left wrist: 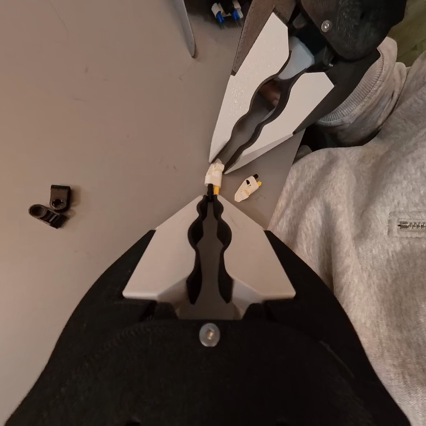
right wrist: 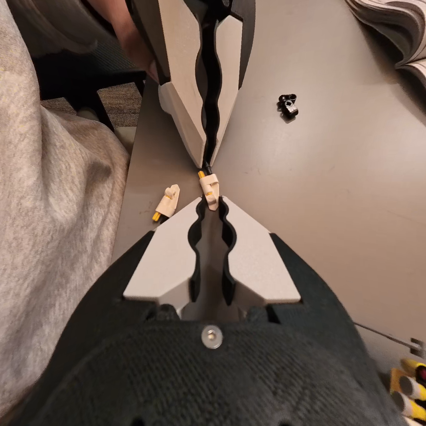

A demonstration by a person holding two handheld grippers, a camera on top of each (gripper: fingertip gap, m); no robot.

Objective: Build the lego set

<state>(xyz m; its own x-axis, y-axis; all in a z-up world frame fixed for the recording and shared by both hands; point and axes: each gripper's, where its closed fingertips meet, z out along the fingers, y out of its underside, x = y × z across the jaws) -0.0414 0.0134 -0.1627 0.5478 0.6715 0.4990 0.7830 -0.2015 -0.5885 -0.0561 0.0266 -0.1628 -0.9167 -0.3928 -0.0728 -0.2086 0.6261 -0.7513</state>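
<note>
Currently a small white sub-assembly [left wrist: 214, 175] is held in mid-air between both claws: the left claw [left wrist: 210, 197] is clamped on its black pin, beside a yellow pin [left wrist: 216, 190], and the right claw [right wrist: 211, 200] on its white end. Both grips should be kept firm and the push kept in line with the pin, so nothing twists out toward the matching white piece [left wrist: 247, 187] lying just right of the left claw on the worktop [left wrist: 115, 115].

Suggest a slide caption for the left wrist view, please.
Both tongs grip one white lego piece above the table.

white lego piece [left wrist: 214, 175] with black/yellow pins, held mid-air; its twin [left wrist: 247, 188] flat on table at 3 o'clock; two black connectors [left wrist: 51, 206] at 9
</note>
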